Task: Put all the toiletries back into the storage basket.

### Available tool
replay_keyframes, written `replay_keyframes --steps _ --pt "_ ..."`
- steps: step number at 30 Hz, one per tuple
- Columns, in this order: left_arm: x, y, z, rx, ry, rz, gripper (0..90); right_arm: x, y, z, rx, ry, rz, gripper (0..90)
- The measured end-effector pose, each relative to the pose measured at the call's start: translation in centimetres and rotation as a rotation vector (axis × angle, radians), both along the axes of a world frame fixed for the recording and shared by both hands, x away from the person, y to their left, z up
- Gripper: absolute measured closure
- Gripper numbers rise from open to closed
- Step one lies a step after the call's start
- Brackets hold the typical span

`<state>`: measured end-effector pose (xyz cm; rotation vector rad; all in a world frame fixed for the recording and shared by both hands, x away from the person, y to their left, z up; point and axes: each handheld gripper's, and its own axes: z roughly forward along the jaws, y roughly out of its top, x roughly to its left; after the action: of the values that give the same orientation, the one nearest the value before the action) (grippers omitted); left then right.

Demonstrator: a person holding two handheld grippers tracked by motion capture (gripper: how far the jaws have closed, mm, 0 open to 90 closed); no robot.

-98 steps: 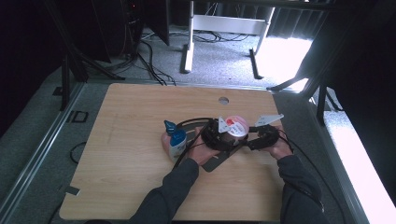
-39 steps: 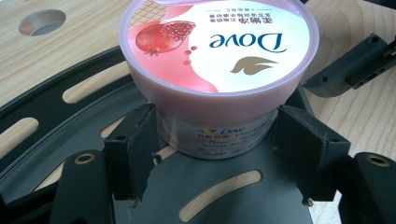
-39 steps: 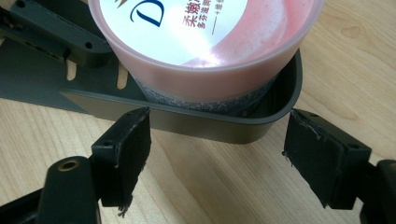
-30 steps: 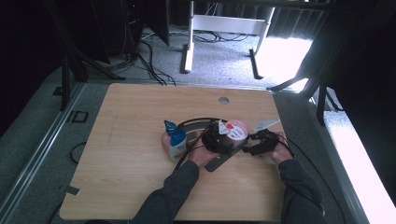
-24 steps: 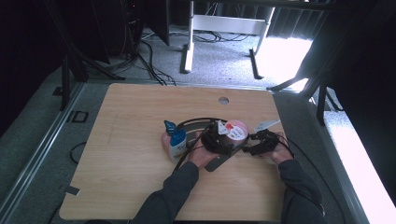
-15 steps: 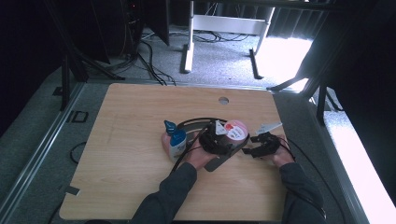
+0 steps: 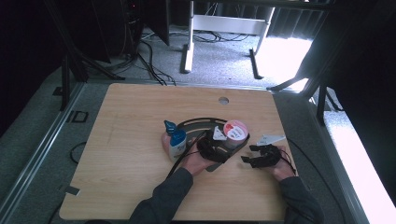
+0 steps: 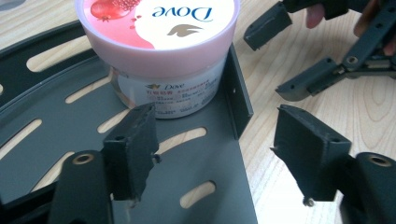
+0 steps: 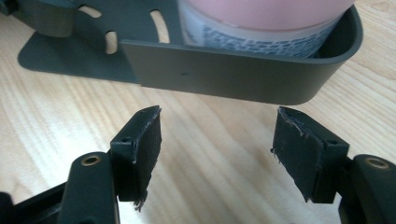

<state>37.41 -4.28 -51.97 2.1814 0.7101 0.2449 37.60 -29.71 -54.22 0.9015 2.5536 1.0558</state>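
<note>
A pink-lidded Dove jar stands at the right end of a black slotted rack on the wooden table. My left gripper is open and straddles the rack's side wall, one jaw over the rack floor, one over the wood; its jaws have just been opening, and the pads touch nothing. My right gripper is open over bare wood, facing the rack's outer wall with the jar behind it; its jaws have just been closing with nothing between them.
Two blue-capped bottles stand at the rack's left end, next to my left hand. A round hole is in the tabletop at the back. Bare wood spreads to the left and front. Cables and desk legs lie beyond the table.
My right gripper has drawn back from the jar toward the table's near edge. The left gripper has shifted slightly along the rack. The jar stays in the rack.
</note>
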Motion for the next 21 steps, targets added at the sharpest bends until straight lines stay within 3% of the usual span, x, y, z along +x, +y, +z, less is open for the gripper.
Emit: replay_keyframes --steps 11,16,21 --pt "-1.2 0.7 0.7 -0.005 0.0 -0.024 26.7 -2.6 -0.1 -0.9 -0.039 -0.009 -0.036 32.9" --pt "-2.0 1.5 0.9 -0.026 -0.022 -0.029 34.3 -3.4 -0.1 -1.0 -0.027 -0.01 -0.033 31.9" --pt "-2.4 2.2 0.9 -0.039 0.006 -0.037 38.0 -3.8 -0.1 -1.1 -0.018 -0.011 -0.041 30.8"
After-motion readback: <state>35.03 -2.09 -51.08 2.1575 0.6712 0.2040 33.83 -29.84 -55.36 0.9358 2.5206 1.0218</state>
